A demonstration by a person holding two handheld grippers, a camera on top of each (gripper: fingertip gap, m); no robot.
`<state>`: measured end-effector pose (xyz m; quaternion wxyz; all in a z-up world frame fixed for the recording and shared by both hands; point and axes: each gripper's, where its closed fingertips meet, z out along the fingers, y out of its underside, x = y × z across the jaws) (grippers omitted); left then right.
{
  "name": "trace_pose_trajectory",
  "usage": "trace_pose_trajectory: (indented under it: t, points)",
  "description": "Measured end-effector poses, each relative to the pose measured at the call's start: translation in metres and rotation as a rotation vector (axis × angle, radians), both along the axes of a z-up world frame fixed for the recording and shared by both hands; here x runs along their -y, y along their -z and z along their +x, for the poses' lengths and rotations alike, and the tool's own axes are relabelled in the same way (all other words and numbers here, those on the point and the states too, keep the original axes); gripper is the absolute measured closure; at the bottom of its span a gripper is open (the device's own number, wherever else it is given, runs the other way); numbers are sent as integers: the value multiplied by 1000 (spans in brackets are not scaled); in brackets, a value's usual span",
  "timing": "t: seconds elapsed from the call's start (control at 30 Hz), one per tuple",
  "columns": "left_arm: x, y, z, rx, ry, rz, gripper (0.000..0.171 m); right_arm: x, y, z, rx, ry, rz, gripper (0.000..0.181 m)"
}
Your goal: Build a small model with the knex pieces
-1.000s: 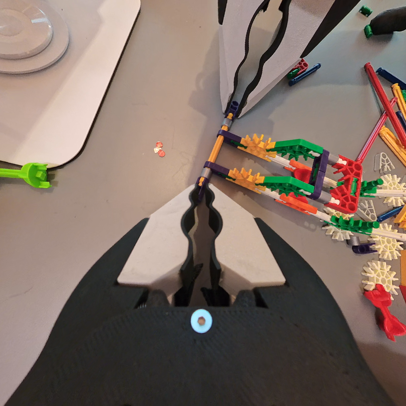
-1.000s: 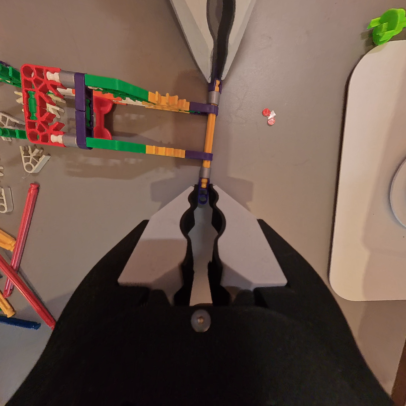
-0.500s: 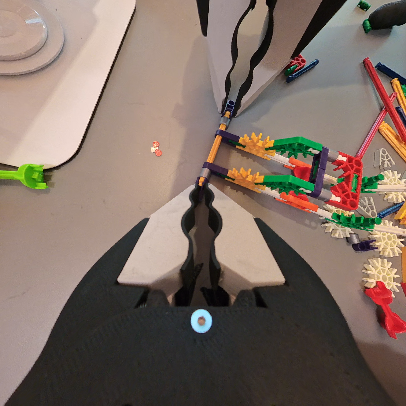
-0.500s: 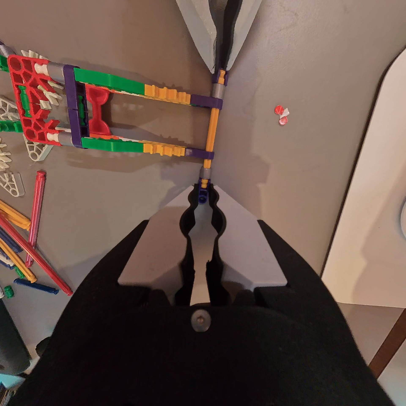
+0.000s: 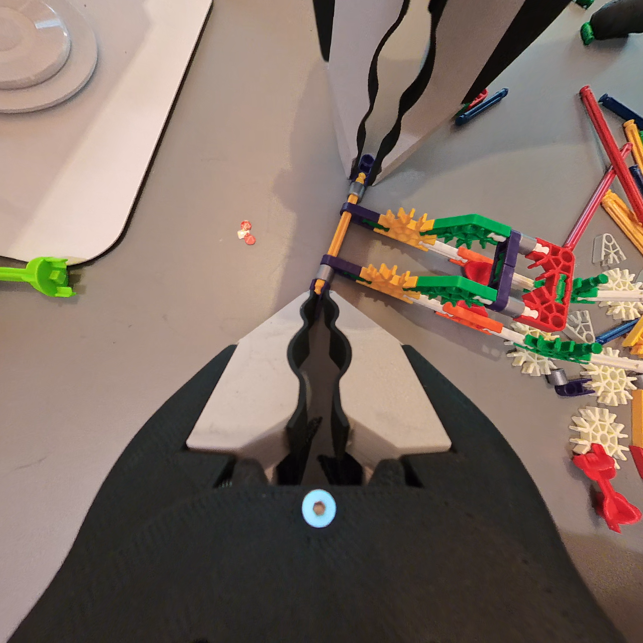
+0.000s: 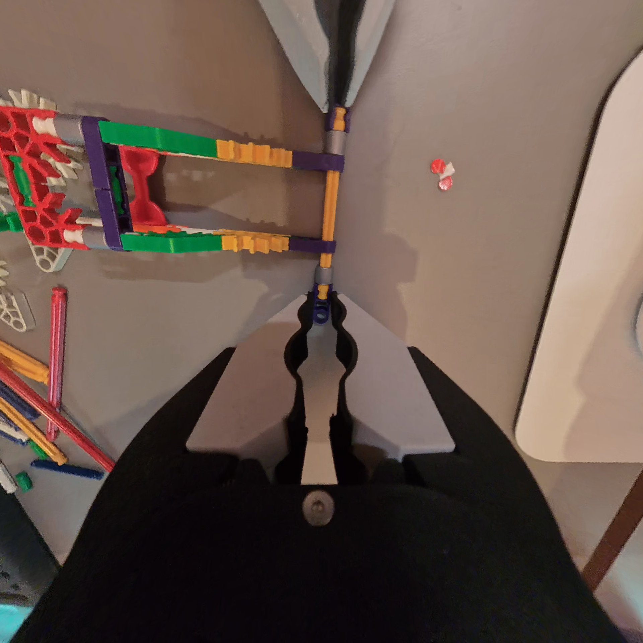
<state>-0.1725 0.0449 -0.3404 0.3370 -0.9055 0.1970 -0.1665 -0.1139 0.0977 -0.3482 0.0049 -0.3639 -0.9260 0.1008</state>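
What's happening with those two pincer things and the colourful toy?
A person works two handheld grippers on a grey table. The left gripper and the right gripper each pinch a purple end clip on opposite ends of one orange rod. That rod is the front bar of a colourful construction-toy frame, which they hold between them. Loose rods and white snowflake connectors lie beside it.

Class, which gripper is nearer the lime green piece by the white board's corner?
Left. The left gripper, shut on one purple end clip of the toy frame, lies nearer the lime green piece; the right gripper, on the other clip, is farther.
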Motion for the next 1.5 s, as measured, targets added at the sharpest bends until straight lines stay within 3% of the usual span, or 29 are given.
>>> trace_pose_trajectory:
  t: [0.17, 0.3, 0.67, 0.97, 1.1, 1.3, 1.5]
  points:
    - [2, 0, 5, -13, 1, -20, 171, 0, 0, 3, -61, 70, -40, 174]
    - [5, -1, 7, -5, -17, -41, 169, 3, -7, 3, -102, 121, -91, 163]
    - [23, -25, 1, 22, -216, 21, 122, -8, -53, 25, -305, 320, -189, 147]
    - [47, -35, 8, 28, -332, 37, 106, 4, -49, 75, -292, 352, -202, 145]
    - [55, -40, 7, 4, -375, 49, 104, 6, -47, 90, -298, 379, -214, 145]
    - [67, -42, 3, -15, -411, 49, 118, -3, -50, 97, -345, 477, -254, 136]
    - [75, -39, 10, 28, -428, 34, 120, -5, -47, 105, -344, 523, -277, 136]
